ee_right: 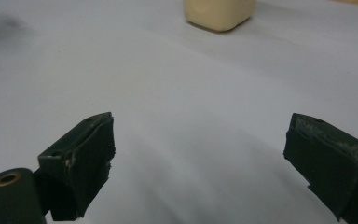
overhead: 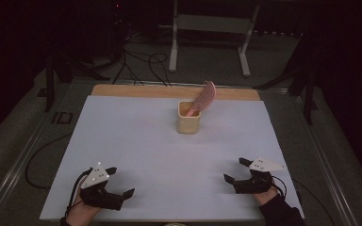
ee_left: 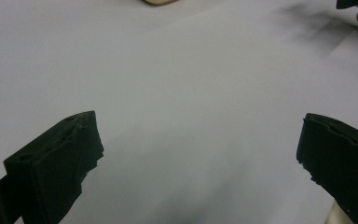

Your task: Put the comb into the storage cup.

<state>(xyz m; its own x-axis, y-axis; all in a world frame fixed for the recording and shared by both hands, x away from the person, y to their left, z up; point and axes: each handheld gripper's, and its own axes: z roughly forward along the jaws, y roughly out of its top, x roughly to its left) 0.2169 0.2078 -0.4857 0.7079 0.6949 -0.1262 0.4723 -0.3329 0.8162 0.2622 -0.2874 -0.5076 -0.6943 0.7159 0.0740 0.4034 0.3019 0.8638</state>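
Nearest the person, both grippers rest low on the white, matte sheet-covered tabletop (overhead: 136,141), well short of the cream square holder with rounded corners (overhead: 188,117). The left gripper (overhead: 121,181) has its black jaws spread wide with nothing between them, and the right gripper (overhead: 234,170) is released the same way, bare sheet showing in the gap. From the right gripper view the holder (ee_right: 219,13) sits ahead, smooth and faintly glossy, likely plastic or ceramic. Leaning out of the holder, head tipped to its right, is the pink slotted hairbrush with an arched, ribbed head (overhead: 204,98); its handle drops inside. Judging the reach to come: approach from the holder's near side, close on the slim neck below the ribs rather than the springy head, and steady the light holder so it does not tip.
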